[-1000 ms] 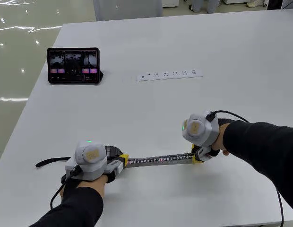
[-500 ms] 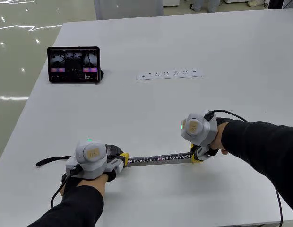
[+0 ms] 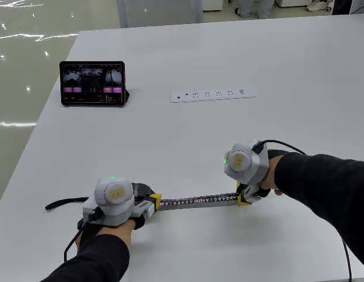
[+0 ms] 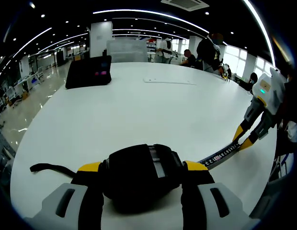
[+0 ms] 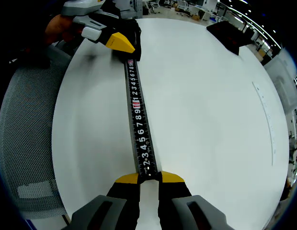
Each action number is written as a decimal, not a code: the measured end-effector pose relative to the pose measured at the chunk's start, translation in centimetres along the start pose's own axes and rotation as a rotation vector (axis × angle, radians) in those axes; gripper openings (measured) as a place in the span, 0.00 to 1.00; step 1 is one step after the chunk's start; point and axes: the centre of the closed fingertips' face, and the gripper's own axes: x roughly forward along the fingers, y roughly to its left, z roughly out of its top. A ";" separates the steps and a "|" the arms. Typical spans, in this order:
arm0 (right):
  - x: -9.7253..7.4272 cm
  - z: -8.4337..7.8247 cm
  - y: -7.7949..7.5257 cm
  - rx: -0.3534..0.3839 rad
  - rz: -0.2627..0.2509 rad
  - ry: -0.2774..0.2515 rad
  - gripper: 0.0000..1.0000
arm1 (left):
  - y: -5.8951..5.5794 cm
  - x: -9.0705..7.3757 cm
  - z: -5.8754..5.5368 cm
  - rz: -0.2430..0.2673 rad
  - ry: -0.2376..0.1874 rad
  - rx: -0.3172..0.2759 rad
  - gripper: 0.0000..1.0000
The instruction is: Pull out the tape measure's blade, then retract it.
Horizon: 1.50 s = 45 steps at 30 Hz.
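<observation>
Anchoring the case [image 4: 139, 178] with the left gripper [image 3: 150, 202]; right of the case, pinching the blade [image 5: 138, 120] end in the right gripper [image 5: 148, 178] for pulling.

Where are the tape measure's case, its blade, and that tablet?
tape measure case [image 4: 141, 175], left gripper view, on its black top.
blade [image 5: 137, 120], right gripper view, on the numbered face.
tablet [image 3: 92, 83], head view, on the screen's middle.

Head view looks down on the table [image 3: 170, 135] — both gripper views skim it, sharing the blade [image 5: 137, 120].
</observation>
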 end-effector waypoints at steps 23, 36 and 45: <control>0.1 0.5 0.1 0.000 0.002 0.003 0.10 | 0.0 0.1 -0.1 -0.004 0.001 -0.004 0.62; 0.3 1.0 0.1 -0.007 -0.007 0.016 0.10 | 0.0 0.0 0.0 -0.006 0.002 -0.007 0.62; 0.4 1.2 0.1 0.002 -0.007 0.009 0.10 | 0.0 0.0 0.0 -0.006 0.001 -0.009 0.62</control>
